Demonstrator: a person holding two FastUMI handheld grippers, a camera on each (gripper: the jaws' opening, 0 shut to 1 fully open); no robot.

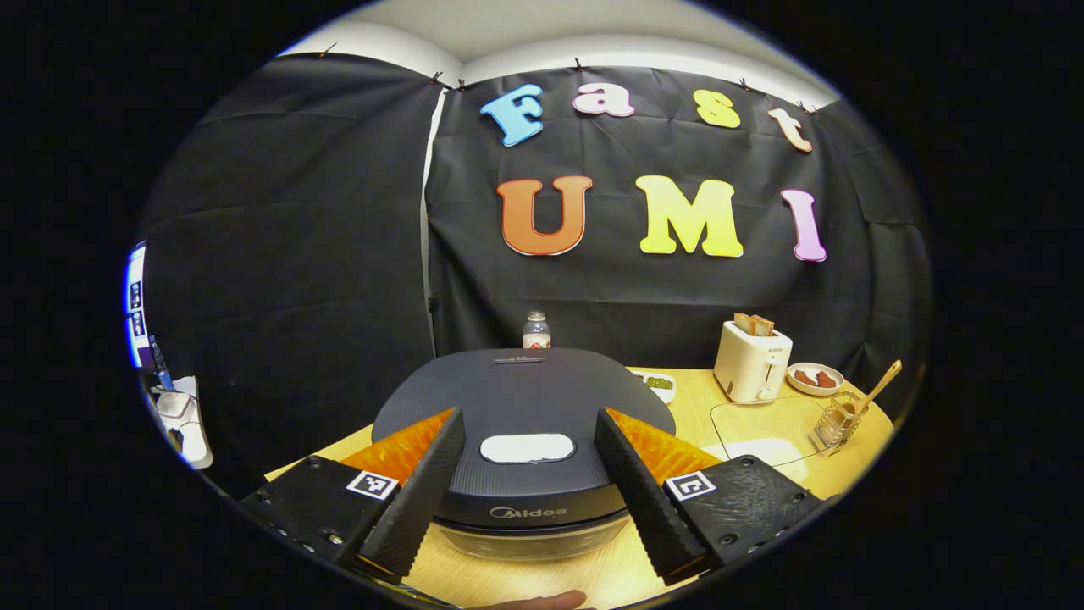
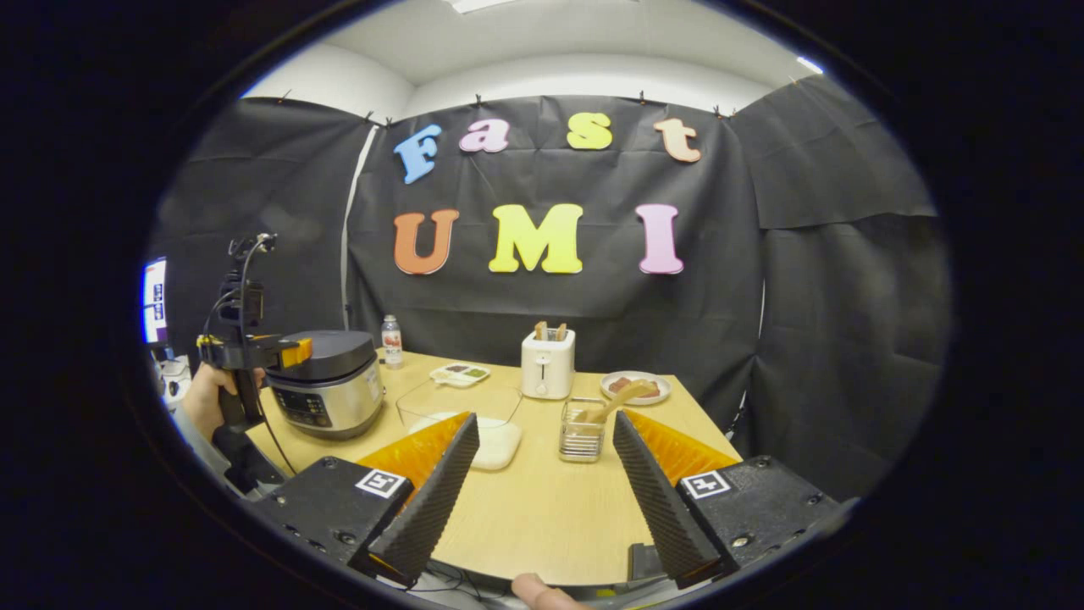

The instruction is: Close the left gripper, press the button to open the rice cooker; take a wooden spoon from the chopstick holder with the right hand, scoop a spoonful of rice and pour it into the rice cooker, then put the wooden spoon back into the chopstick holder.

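I see a light wooden surface point(image 2: 542, 508) carrying the rice cooker point(image 2: 326, 394), a bottle point(image 2: 390, 341), a toaster point(image 2: 548, 364), two small plates, a clear container and the wire chopstick holder point(image 2: 582, 432).

One rice cooker point(image 2: 330, 381), one toaster point(image 2: 548, 364), one bottle point(image 2: 390, 341).

Black cloth walls point(image 2: 830, 280) — pale wooden table point(image 2: 542, 500), white ceiling point(image 2: 542, 42).
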